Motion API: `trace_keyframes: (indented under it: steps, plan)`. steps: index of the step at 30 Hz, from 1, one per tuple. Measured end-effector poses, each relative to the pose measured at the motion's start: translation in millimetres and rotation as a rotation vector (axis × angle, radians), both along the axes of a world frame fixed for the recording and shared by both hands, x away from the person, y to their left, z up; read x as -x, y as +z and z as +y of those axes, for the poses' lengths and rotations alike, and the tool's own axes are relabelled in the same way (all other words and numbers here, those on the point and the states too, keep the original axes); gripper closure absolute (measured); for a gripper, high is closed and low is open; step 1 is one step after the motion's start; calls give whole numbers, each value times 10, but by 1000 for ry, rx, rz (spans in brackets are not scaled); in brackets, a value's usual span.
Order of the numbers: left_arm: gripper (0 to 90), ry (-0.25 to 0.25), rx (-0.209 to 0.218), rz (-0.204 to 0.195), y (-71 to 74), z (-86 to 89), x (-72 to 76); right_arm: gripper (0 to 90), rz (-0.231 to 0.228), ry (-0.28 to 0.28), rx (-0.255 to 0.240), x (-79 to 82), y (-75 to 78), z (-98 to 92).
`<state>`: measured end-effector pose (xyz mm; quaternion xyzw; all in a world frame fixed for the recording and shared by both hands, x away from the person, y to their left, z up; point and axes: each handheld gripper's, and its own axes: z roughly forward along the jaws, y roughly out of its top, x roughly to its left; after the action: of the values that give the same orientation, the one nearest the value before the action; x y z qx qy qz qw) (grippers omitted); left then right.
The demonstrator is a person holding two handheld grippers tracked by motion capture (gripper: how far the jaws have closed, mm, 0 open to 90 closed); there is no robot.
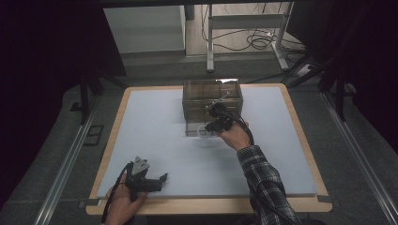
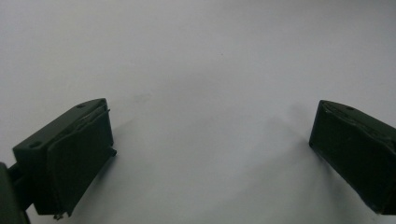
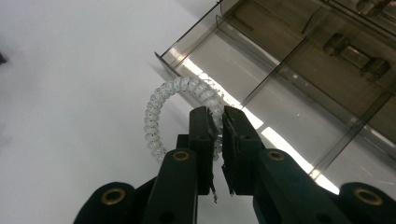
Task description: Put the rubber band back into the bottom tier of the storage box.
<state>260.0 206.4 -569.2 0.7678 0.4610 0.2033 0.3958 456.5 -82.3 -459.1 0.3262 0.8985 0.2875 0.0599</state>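
My right gripper (image 3: 218, 122) has its two black jaws pinched on a clear coiled-plastic hair tie (image 3: 173, 108), holding it just over the front edge of the smoky transparent plastic drawer organiser (image 3: 299, 93). My left gripper (image 2: 210, 154) rests with its jaws spread wide and nothing between them.

Largest around me is the wooden-edged table with its pale blue-white mat (image 1: 155, 136). In the high view the organiser (image 1: 212, 105) sits at the far middle of that mat, my right gripper (image 1: 217, 123) at its near face, and my left gripper (image 1: 152, 182) well apart from it at the near left edge. There the hair tie (image 1: 204, 133) is only a faint pale ring beside the box.

The right gripper view gives what the high view cannot: the hair tie's spiral coils, looping out to the left of my jaws, and the thin dividers that split the organiser into compartments. The nearest compartments look bare; farther back lie a few small dark blurred things (image 3: 351, 55) that I cannot identify. The left gripper view gives bare mat (image 2: 205, 60) between my open jaws.

My right hand and plaid sleeve (image 1: 263, 180) cross the mat in the high view.
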Motion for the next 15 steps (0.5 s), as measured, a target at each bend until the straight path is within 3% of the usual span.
trace_keyframes:
  steps: [15]
  plan:
    - [0, 1, -1, 1, 1, 0, 1, 813, -44, -32, -33, -182, -50, 141]
